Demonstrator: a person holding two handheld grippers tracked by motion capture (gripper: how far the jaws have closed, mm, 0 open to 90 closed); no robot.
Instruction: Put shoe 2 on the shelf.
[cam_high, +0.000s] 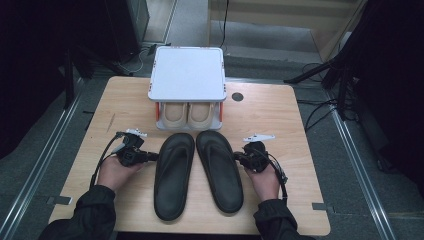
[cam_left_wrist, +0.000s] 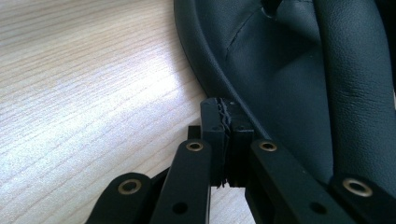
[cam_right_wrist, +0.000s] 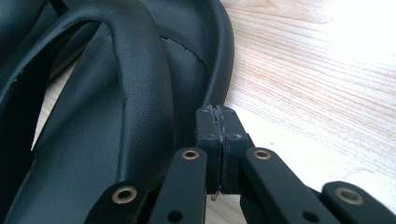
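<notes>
Nearest the person, two dark-sleeved forearms come in over the pale wooden counter (cam_high: 280, 107). The left gripper (cam_high: 150, 156) lies low just at the outer rim of the left black leather flip-flop sandal (cam_high: 173, 175); in the left gripper view its jaws are clenched together, pads meeting with nothing between them, tips right at the sandal's edge (cam_left_wrist: 243, 60). The right gripper (cam_high: 237, 157) sits likewise at the outer rim of the right black leather flip-flop sandal (cam_high: 220, 170), its jaws also clenched pad to pad on nothing, tips at the rim (cam_right_wrist: 140, 84). The two sandals lie side by side, soles down, toes pointing away, in the middle of the counter. Beyond their toes stands a white two-tier plastic shoe rack with orange posts (cam_high: 187, 75); its lower shelf holds a pair of beige slippers (cam_high: 188, 114) set side by side, and its flat top shelf is bare.
</notes>
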